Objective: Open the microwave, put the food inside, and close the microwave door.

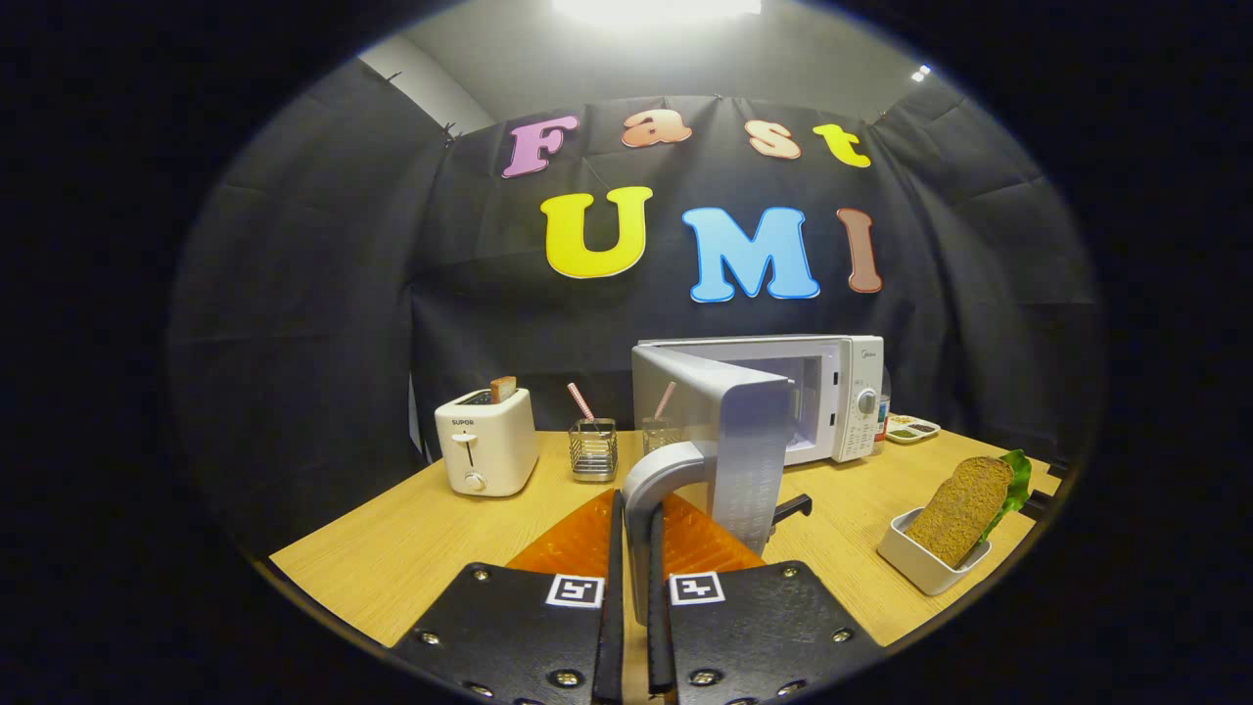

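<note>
Gripper (pixel 634 578) fingers pinched door handle (pixel 654 490); open microwave (pixel 832 392) door (pixel 744 441) hid cavity (partly); sandwich (pixel 964 509) in dish (pixel 920 563) nearby.

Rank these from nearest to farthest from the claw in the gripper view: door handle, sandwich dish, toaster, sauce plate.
1. Door handle: clamped between the fingers of the claw.
2. Sandwich dish: right, on the near table.
3. Toaster: left, farther back.
4. Sauce plate: far right, beside the microwave.
</note>
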The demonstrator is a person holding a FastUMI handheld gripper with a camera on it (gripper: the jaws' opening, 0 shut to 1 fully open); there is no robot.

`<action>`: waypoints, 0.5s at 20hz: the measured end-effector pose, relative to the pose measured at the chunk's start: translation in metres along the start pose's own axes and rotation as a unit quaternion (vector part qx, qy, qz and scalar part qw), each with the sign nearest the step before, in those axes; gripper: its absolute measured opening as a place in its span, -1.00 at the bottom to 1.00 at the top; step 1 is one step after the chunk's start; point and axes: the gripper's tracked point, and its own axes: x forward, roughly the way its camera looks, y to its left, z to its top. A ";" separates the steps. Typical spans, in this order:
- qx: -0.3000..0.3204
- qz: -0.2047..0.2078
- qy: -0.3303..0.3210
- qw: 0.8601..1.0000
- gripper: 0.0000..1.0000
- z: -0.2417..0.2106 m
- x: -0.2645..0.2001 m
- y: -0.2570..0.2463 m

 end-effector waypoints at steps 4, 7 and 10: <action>-0.012 -0.004 -0.007 1.000 -0.80 -0.005 -0.004 0.021; -0.028 0.050 -0.018 0.998 -0.71 -0.001 -0.027 0.042; -0.045 0.161 -0.022 0.986 -0.01 0.002 -0.063 0.062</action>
